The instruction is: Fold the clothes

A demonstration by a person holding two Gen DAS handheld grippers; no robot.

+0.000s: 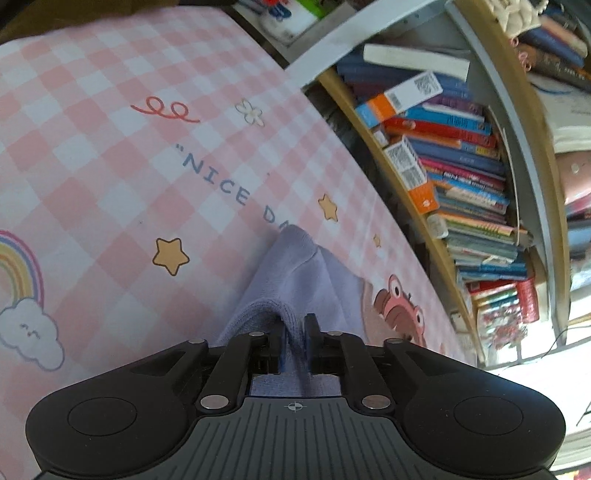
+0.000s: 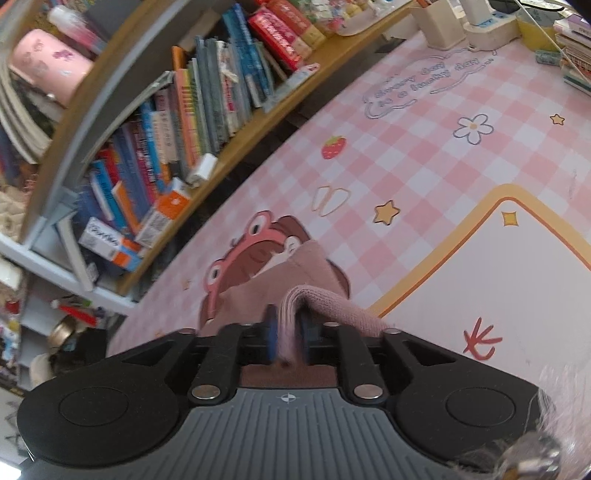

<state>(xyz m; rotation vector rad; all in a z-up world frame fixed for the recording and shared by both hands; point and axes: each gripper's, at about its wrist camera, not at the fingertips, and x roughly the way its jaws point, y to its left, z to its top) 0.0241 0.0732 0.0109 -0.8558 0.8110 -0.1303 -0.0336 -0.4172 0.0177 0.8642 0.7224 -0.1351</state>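
Note:
A lilac garment point(image 1: 299, 277) hangs from my left gripper point(image 1: 294, 328), which is shut on its ribbed hem and holds it above the pink checked mat point(image 1: 110, 155). In the right wrist view the same kind of knit looks dusty pink point(image 2: 314, 295). My right gripper point(image 2: 286, 332) is shut on a ribbed fold of it, held above the mat point(image 2: 406, 158). The cloth drapes down past both sets of fingers; the rest of the garment is hidden below the grippers.
A bookshelf packed with books point(image 1: 454, 162) runs along the mat's far edge and also shows in the right wrist view point(image 2: 177, 129). A white pen holder point(image 2: 441, 22), a power strip point(image 2: 487, 26) and stacked books point(image 2: 576, 55) stand at the mat's far end.

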